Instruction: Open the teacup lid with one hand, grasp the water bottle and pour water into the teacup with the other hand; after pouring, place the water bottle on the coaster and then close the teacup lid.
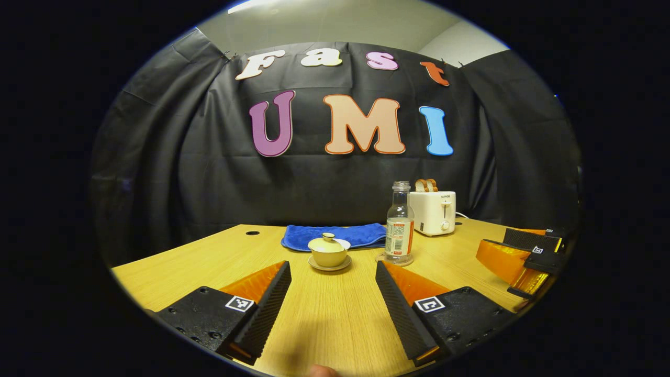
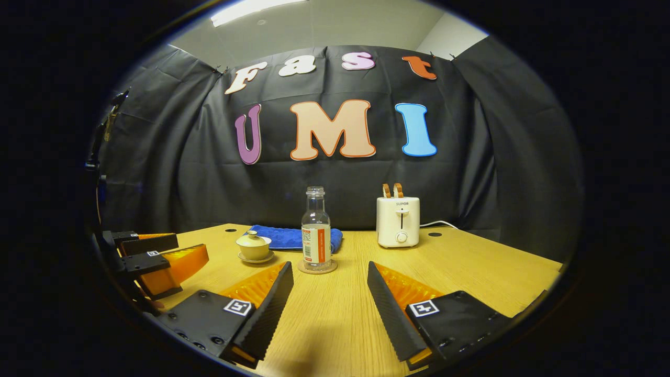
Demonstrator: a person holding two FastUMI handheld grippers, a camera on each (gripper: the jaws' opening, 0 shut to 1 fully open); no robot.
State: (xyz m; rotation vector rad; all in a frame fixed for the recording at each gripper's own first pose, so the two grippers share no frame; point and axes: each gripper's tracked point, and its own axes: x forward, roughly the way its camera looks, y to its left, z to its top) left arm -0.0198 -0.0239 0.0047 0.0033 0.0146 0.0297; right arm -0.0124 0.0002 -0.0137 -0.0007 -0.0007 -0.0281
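A cream teacup [image 1: 328,254] with its lid [image 1: 328,242] on rests on a saucer, straight ahead of my open left gripper [image 1: 333,268]. An uncapped clear water bottle [image 1: 400,224] with a red-and-white label stands upright on a round coaster [image 1: 394,259] to the cup's right. In the right gripper view the bottle [image 2: 316,230] on its coaster [image 2: 317,267] stands just ahead of my open right gripper [image 2: 330,269], with the teacup [image 2: 254,247] to its left. Both grippers hold nothing and hover above the table, short of the objects.
A blue cloth [image 1: 335,235] lies behind the cup. A white toaster [image 1: 432,211] with bread in its slots stands at the back right. The wooden table [image 1: 324,319] runs to the booth wall. The right gripper [image 1: 523,256] shows at the far right, the left gripper [image 2: 152,259] at the far left.
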